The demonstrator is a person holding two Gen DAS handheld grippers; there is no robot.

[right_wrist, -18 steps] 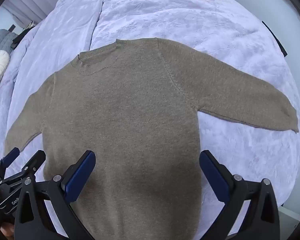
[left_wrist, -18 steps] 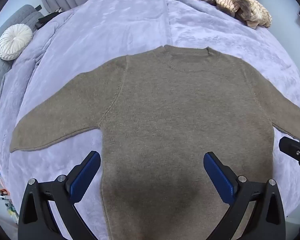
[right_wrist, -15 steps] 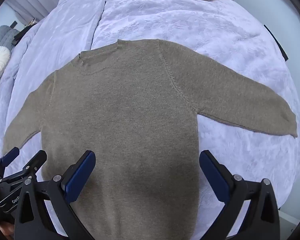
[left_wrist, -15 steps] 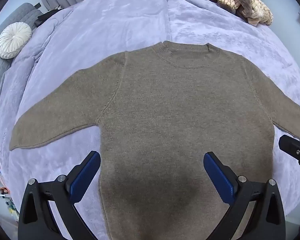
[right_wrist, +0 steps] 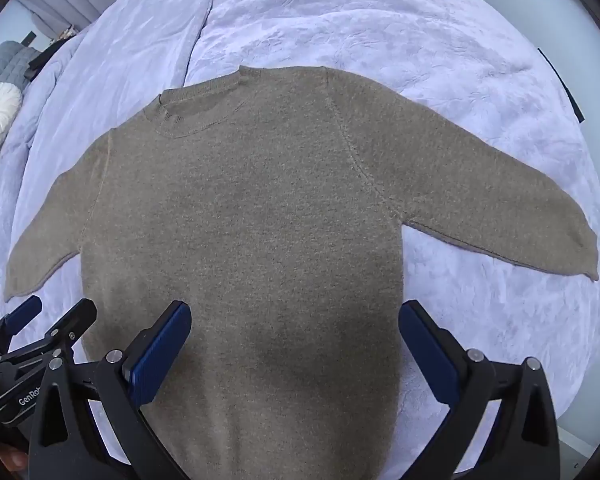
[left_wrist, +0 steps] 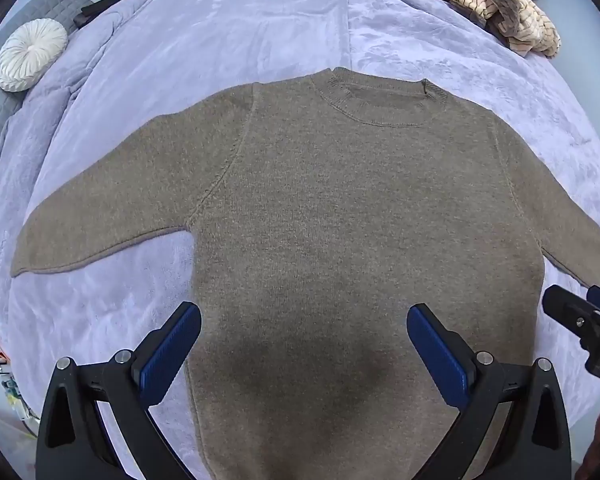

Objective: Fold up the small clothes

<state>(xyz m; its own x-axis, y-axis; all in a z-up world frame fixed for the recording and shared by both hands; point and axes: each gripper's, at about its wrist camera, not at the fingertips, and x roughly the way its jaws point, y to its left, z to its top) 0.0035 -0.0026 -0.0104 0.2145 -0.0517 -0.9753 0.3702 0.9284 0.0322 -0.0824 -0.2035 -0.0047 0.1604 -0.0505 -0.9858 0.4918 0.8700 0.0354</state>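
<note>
Sweater (left_wrist: 340, 220) lies flat, sleeves spread for folding — left gripper (left_wrist: 304, 354) and right gripper (right_wrist: 296, 350) hover wide, empty.

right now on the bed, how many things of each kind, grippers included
flat brown knitted sweater: 1
round white pleated cushion: 1
heap of cream and brown striped clothes: 1
open blue-padded grippers, left gripper and right gripper: 2
lilac plush blanket under it all: 1
total: 6
</note>
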